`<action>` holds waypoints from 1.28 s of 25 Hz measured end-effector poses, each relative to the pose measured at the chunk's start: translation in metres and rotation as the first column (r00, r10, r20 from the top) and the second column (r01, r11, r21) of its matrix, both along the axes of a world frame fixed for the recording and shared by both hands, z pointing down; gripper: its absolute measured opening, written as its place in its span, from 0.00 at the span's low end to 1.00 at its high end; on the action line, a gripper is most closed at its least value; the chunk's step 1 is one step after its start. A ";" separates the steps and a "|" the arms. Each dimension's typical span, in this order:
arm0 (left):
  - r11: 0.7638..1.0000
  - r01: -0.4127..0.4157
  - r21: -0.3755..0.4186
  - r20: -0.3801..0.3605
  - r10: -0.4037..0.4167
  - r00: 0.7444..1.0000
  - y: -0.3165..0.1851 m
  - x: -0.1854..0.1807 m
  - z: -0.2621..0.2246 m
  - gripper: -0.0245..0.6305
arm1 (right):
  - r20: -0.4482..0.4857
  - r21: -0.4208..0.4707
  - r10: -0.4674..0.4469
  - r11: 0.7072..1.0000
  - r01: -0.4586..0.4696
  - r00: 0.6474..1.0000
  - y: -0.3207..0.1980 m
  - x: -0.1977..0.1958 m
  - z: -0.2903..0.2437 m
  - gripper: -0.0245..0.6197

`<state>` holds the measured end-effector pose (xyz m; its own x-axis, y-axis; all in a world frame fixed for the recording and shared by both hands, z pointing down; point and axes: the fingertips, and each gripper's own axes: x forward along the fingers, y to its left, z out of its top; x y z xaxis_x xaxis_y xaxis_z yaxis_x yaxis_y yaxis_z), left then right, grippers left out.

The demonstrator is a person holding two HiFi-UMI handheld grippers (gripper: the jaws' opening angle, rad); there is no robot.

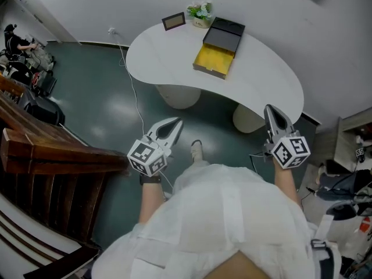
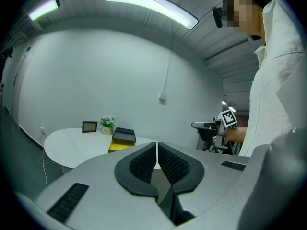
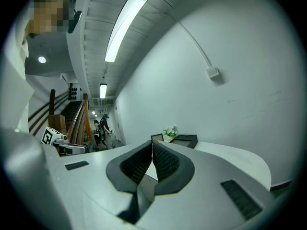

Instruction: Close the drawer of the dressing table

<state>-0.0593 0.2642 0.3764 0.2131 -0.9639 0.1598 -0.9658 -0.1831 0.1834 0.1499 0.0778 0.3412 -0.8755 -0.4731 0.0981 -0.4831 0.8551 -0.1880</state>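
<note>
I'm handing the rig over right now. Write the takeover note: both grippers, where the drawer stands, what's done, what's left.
Left gripper: shut, empty, in the air short of the table.
Right gripper: shut, empty, also short of the table.
Things: the black box sits on the white table, beside the picture frame and the plant. Its yellow drawer is pulled out toward the person.
Done: nothing yet; the drawer is untouched.
Left: step closer and push the drawer fully in.
</note>
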 end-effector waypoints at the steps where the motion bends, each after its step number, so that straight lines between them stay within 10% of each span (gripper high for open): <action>1: 1.000 -0.005 0.003 -0.004 0.005 1.000 -0.008 -0.006 0.001 0.07 | -0.006 0.004 -0.002 1.000 0.002 1.000 -0.004 -0.007 0.000 0.05; 19: 0.983 -0.180 0.047 0.015 0.179 0.984 -0.146 -0.123 -0.007 0.07 | -0.037 0.031 0.107 0.994 -0.105 0.994 -0.095 -0.115 -0.010 0.05; 32: 0.961 -0.274 0.028 0.054 0.273 0.961 -0.218 -0.120 0.001 0.07 | -0.054 -0.008 0.140 0.990 -0.141 0.989 -0.141 -0.125 0.018 0.05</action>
